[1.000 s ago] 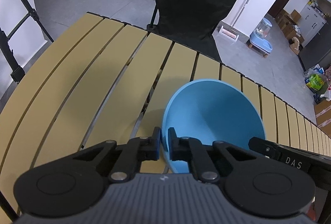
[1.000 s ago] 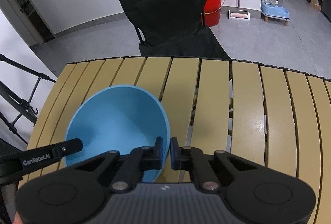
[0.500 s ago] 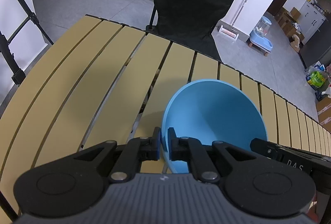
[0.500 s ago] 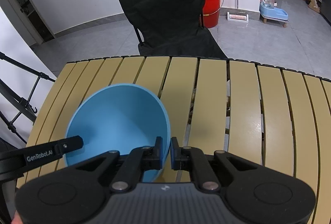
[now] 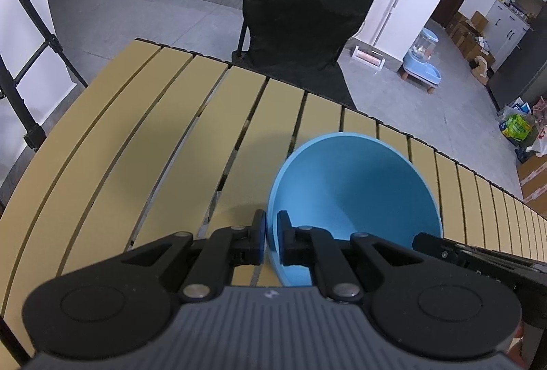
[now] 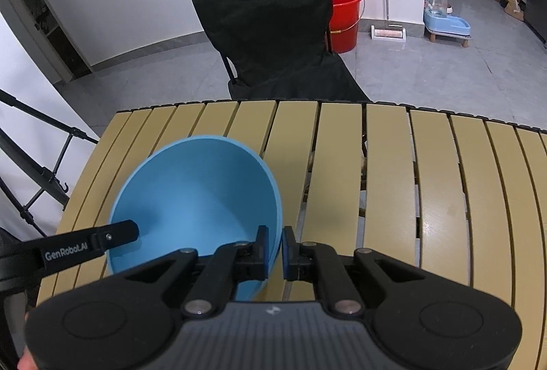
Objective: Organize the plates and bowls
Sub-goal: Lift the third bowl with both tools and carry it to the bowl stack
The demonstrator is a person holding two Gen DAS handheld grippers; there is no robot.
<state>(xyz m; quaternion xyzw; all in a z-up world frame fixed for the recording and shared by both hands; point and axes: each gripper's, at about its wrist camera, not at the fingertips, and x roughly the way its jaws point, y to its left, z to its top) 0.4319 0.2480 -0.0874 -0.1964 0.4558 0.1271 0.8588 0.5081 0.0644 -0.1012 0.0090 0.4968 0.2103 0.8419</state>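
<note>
Left tool: matte black linkage arms, silver pivot screws, two round black discs, grey ribbed housing with small white logo, blue pads on fingertips. Right tool: same black-and-grey build, blue pads. White "GenRobot.AI" lettering on black finger seen from the right wrist view.

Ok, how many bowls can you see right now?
1. The blue bowl is held over the slatted table, its rim pinched by the left gripper and right gripper on opposite sides. Anything below the cameras is hidden.
</note>
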